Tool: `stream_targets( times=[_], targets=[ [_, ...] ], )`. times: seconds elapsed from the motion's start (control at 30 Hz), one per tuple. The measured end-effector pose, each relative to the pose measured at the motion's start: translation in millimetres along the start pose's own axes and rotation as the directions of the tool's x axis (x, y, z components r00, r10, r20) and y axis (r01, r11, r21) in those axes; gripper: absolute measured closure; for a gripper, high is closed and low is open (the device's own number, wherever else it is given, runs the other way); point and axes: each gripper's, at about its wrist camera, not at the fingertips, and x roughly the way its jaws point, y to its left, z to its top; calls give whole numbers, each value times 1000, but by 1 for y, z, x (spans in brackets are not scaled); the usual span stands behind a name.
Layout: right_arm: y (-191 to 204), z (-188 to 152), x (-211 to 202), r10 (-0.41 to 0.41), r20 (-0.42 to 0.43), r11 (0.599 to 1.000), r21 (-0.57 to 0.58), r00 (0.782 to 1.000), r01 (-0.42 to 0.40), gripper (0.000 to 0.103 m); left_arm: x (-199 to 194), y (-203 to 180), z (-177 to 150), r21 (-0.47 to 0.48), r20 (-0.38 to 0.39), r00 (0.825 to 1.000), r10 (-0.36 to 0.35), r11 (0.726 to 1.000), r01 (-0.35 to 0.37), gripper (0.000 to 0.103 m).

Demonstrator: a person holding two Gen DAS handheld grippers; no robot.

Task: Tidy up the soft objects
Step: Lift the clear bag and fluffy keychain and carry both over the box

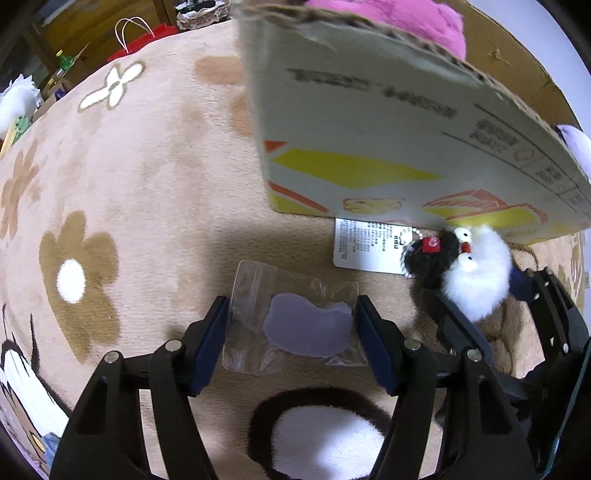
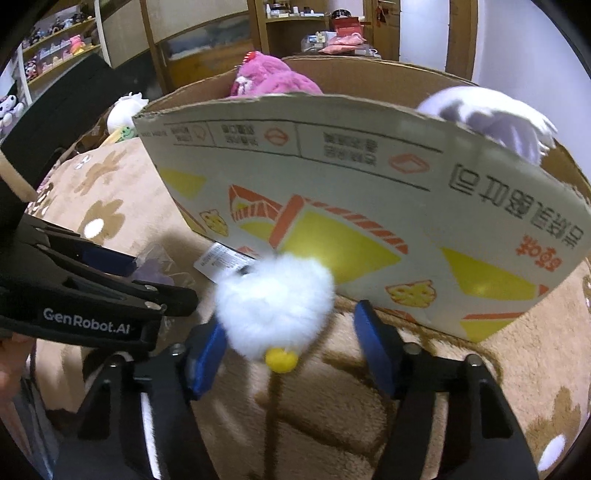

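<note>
A clear zip bag with a flat purple soft piece (image 1: 308, 326) lies on the flowered rug, between the open fingers of my left gripper (image 1: 293, 328). A small fluffy black-and-white bird plush (image 1: 469, 269) with a paper tag (image 1: 364, 245) lies by the cardboard box (image 1: 369, 122). In the right wrist view the plush (image 2: 273, 306) sits between the open fingers of my right gripper (image 2: 288, 339), nearer the left finger. The box (image 2: 369, 206) holds a pink plush (image 2: 269, 79) and a lilac-white plush (image 2: 491, 114).
The tan rug (image 1: 147, 184) with brown and white flowers covers the floor. A red paper bag (image 1: 142, 40) and a white plush (image 1: 16, 103) sit at its far edge. Wooden shelves (image 2: 295, 33) stand behind the box.
</note>
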Motion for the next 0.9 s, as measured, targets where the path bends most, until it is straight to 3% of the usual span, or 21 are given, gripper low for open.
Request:
stream_targets(
  times=[0.2,0.37,0.5,0.7,0.9],
  targets=[
    [9,1,1,27,-10,1000,-1,1000,-27,76,-10,18,-11,9,30,1000,-1,1000,0,36],
    [7,-2,-7,36,4,999,20,999,-36,88,-24,8,-17,4,69,997,18,1000,-18,37],
    [-1,-4,-15,64,20,995,71,998,-65,90,-38,6,-26,-1,131,990,44,999,-44,37],
    [-8,-5,-34,95,67,986,130,993,-103,91,-66,10,-32,-26,176,984,21,1000,-17,37],
    [-11,-5,-66,71,131,986,141,989,-89,92,-113,17,-40,-18,316,949,-8,1000,15,37]
  ],
)
